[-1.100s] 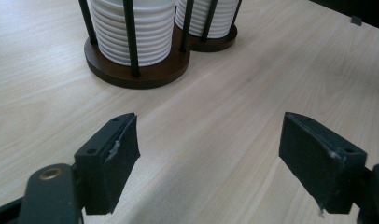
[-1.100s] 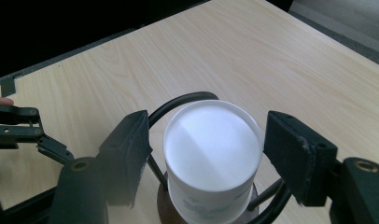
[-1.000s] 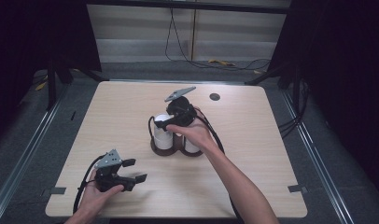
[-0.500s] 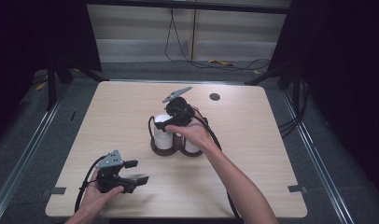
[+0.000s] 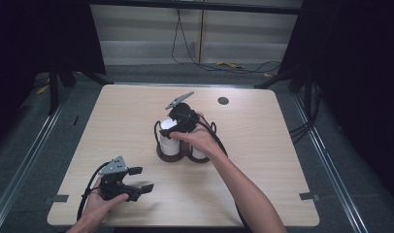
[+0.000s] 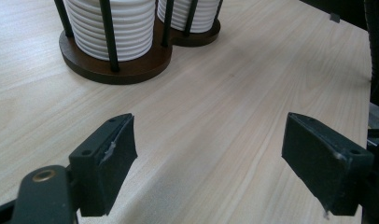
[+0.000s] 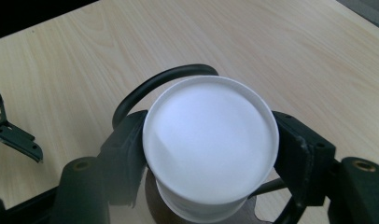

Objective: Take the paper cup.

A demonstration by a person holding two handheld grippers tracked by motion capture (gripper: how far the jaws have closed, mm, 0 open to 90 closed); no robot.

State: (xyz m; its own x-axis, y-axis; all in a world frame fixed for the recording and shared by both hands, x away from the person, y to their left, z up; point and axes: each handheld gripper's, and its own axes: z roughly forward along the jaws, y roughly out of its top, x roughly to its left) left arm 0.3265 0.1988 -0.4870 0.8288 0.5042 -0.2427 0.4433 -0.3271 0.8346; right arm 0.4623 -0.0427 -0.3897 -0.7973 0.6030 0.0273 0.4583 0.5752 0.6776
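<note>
Wooden table [image 5: 263,145], high view: my right gripper [image 5: 178,120] is hovering atop the cup stack [image 5: 169,141] in its rack [image 5: 180,156] | left gripper view: my left gripper [image 6: 208,163] is resting spread, empty, near rack | right gripper view: jaws, just closing, are pinching the top cup [image 7: 210,140].

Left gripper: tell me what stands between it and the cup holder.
Nothing visible does. The left gripper sits open on bare table, and the wood runs unbroken from it to the cup holder ahead.
</note>
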